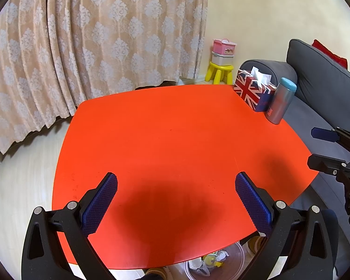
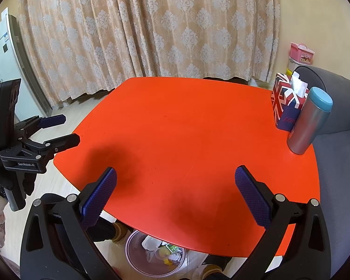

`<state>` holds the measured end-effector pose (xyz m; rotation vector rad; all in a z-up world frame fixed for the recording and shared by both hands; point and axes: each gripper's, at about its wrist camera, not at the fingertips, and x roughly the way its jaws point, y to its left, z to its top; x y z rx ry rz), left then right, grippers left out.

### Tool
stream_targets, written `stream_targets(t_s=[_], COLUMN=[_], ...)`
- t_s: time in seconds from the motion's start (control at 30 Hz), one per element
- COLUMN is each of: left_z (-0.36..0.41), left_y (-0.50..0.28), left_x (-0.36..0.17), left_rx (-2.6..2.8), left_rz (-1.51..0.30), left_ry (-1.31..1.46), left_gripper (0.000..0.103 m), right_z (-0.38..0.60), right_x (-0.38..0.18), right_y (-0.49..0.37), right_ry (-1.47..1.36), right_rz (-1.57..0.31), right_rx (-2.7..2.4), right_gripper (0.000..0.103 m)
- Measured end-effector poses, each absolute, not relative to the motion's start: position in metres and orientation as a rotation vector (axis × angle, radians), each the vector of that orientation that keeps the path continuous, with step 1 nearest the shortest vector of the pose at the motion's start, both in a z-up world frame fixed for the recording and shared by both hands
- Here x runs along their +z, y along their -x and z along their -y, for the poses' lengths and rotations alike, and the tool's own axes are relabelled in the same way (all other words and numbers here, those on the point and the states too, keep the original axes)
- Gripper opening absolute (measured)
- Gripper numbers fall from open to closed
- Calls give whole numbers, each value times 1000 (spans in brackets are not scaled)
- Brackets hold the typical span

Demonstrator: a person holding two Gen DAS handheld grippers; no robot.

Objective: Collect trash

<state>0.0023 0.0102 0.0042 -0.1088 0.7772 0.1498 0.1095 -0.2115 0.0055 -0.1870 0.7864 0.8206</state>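
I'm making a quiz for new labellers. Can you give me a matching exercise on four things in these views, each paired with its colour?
Things:
1. table
2. tumbler
3. stool
4. sofa

Colours:
A. yellow
B. grey
C. orange-red
D. silver with a blue lid

Pairs: 1-C, 2-D, 3-A, 4-B
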Motion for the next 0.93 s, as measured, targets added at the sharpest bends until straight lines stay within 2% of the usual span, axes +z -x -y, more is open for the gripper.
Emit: stream_targets(t_s=[0.93], left_z=[0], left_y=[-7], left_x=[-5], left_rx=[134], left_rz=[-792], left_ry=[115], left_gripper=[97], right_z=[211], right_x=[5], right_y=[-110], right_ry=[189], right_rz=[-788], right_rx=[820], right_gripper=[99])
